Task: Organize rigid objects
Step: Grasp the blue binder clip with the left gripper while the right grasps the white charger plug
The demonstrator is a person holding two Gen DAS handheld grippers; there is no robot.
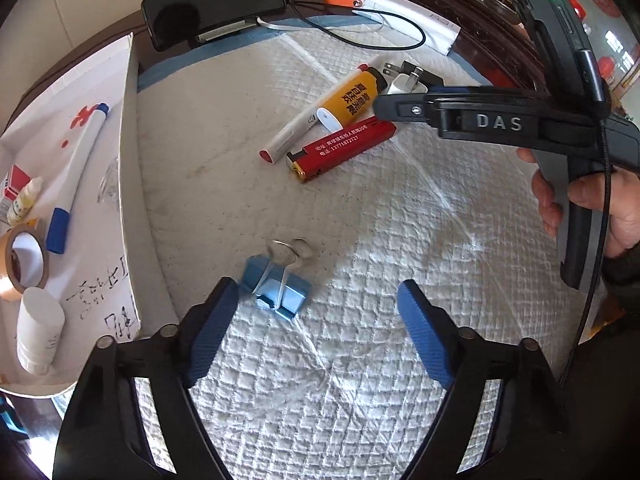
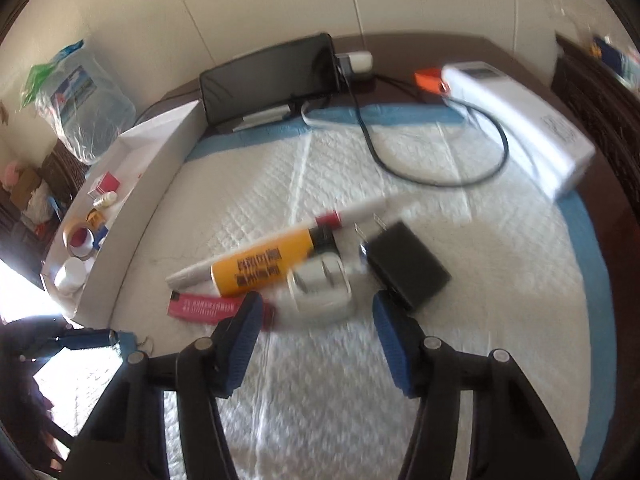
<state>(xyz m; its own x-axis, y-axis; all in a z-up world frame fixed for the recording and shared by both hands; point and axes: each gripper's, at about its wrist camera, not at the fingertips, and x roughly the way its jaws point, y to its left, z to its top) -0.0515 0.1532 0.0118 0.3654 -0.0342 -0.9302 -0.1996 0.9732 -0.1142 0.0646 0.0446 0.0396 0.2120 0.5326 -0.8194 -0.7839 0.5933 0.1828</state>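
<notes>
My left gripper (image 1: 316, 304) is open and empty, just short of a blue binder clip (image 1: 278, 286) lying by its left finger. Farther off lie a red lighter (image 1: 340, 148), a yellow lighter (image 1: 356, 98), a white marker (image 1: 296, 128) and a white plug (image 1: 404, 82). My right gripper (image 2: 316, 312) is open and empty, its fingers either side of the white plug (image 2: 320, 286); a black charger (image 2: 408, 266) lies by its right finger. The yellow lighter (image 2: 260, 266), red lighter (image 2: 204, 306) and white marker (image 2: 276, 236) lie to the left. The right gripper's body (image 1: 500, 122) hangs over the pile.
A white box (image 1: 128, 184) at the left holds a blue marker (image 1: 76, 176), tape roll (image 1: 24, 262), white bottle (image 1: 40, 330) and dropper bottle (image 1: 24, 200). A phone (image 1: 216, 4), a white power bank (image 1: 408, 20) and black cable (image 1: 372, 40) lie at the back of the white quilted pad (image 1: 320, 380).
</notes>
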